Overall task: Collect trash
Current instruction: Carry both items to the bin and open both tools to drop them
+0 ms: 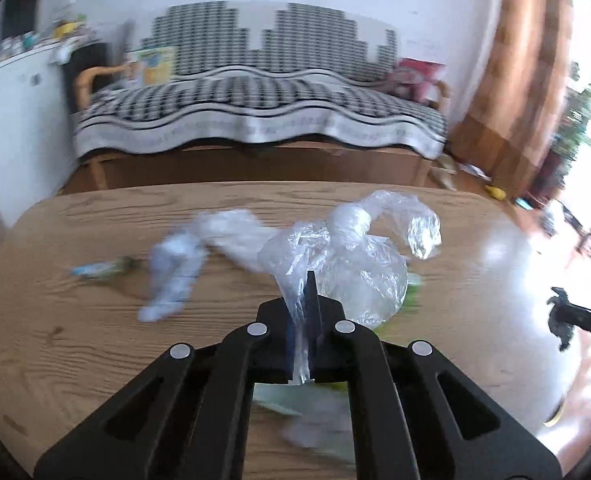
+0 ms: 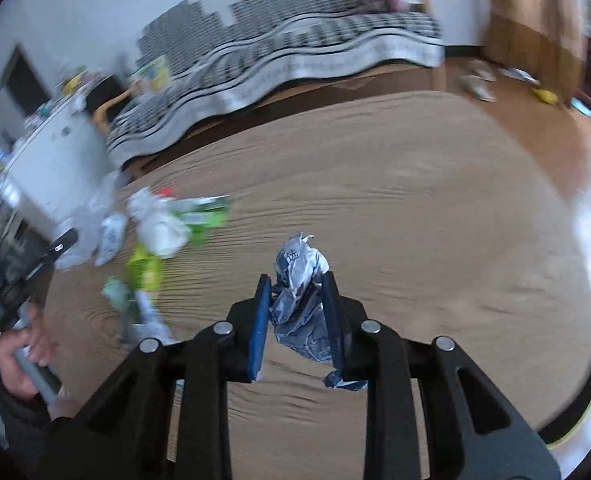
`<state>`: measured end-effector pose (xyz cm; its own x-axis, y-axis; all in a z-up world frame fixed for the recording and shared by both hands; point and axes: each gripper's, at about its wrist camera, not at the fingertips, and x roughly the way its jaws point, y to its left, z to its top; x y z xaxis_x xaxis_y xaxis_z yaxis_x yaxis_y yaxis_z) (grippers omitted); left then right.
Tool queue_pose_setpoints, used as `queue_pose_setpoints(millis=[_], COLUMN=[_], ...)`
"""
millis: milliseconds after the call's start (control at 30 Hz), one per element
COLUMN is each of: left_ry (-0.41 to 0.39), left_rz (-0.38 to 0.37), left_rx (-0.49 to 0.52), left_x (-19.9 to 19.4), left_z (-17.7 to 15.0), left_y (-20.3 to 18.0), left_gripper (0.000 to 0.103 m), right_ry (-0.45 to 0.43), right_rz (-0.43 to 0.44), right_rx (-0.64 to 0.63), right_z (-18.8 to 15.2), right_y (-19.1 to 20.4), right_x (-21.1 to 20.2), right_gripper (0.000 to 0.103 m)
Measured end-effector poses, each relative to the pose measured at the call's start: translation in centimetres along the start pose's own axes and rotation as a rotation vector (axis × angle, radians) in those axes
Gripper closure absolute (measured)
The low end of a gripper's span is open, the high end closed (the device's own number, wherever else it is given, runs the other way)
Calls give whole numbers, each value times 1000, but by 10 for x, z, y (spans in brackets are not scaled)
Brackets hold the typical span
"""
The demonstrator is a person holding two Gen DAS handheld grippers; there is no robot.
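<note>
In the left wrist view, the left hand-held gripper (image 1: 306,320) is clamped on a clear plastic bag (image 1: 355,256), which billows just ahead of its fingers above the wooden surface (image 1: 75,340). Farther ahead and to its left lie a blurred white wrapper (image 1: 175,272) and a small blue wrapper (image 1: 95,269).

In the right wrist view, the right hand-held gripper (image 2: 298,312) holds a crumpled blue-and-white wrapper (image 2: 301,300) between narrowly spaced fingers. A pile of green and white trash (image 2: 155,240) lies on the surface well to its left.
</note>
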<state>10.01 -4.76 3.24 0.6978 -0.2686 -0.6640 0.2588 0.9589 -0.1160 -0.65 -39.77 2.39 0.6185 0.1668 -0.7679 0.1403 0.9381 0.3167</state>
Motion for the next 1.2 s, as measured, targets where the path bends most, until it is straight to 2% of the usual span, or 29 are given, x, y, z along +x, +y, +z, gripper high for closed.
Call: queue_pose_setpoints(millis=[133,367,633,833,967,1200], left_ry=[13,76,133,190,208,229], left_rz=[-99,-315,-509,-557,-561,-564], left_rx=[98,267,418,490,511,518], left_x=[4,14,16,29,38,52], left_z=[-6,-38,-98,-136,-146,-151], left_y=[-79,-237,-394,-465,-489,-506], left_gripper=[100,100,100,100,100,100], right_ry=[-33,-64,-24,69,119,122], right_rz=[-121,-310,-396,-423,-426,-412], right_rx=[103,273,452,536,562,565], right_z=[-16,-63,-123,-160,-178,-176], right_y=[-81,-210,-321,-376,-396,-401], right_x=[-37,-96,-121,-107,-97,-94], right_gripper=[77,77,77,77,77,77])
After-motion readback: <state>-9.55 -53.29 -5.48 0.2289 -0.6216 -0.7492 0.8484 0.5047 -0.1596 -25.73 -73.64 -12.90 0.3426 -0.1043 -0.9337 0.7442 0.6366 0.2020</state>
